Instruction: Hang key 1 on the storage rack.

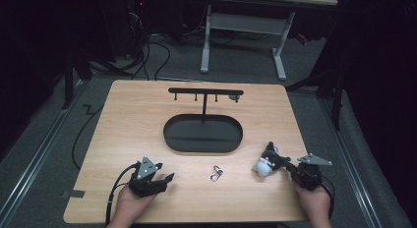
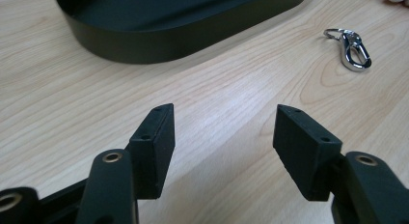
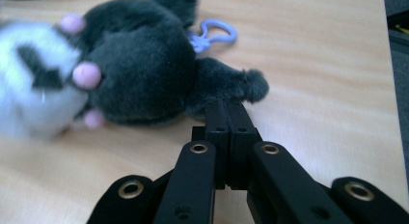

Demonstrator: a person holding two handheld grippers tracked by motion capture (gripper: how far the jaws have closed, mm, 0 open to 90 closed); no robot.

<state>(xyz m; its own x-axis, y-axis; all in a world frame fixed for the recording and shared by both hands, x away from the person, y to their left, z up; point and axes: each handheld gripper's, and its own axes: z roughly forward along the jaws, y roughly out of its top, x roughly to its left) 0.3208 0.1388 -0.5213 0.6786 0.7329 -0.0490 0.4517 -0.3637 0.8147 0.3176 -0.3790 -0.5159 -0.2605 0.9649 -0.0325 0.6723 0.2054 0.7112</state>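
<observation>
The plush [image 1: 268, 162] lay on the table [image 1: 128, 115] at the near right, well right of the clip [image 1: 216, 173] and off the near right end of the black tray [image 1: 202, 134]. The right gripper [image 1: 294, 168] had its jaws pressed together at the toy's near limb; whether any fur was pinched between them could not be told from the right gripper view. The left gripper [image 1: 167, 179] rested near the front left, jaws spread wide and empty, aimed toward the tray and clip.

The toy looked light and soft, likely to sag and swing if lifted by one limb. A hold on a limb or on the pale blue loop [image 3: 214, 33] at its back would probably serve; the fur should not slip much.

It had a dark grey body, a white face with a dark patch, pink paw pads, and stubby limbs. Behind the tray stood a hanger stand [image 1: 205, 93] with pegs.
</observation>
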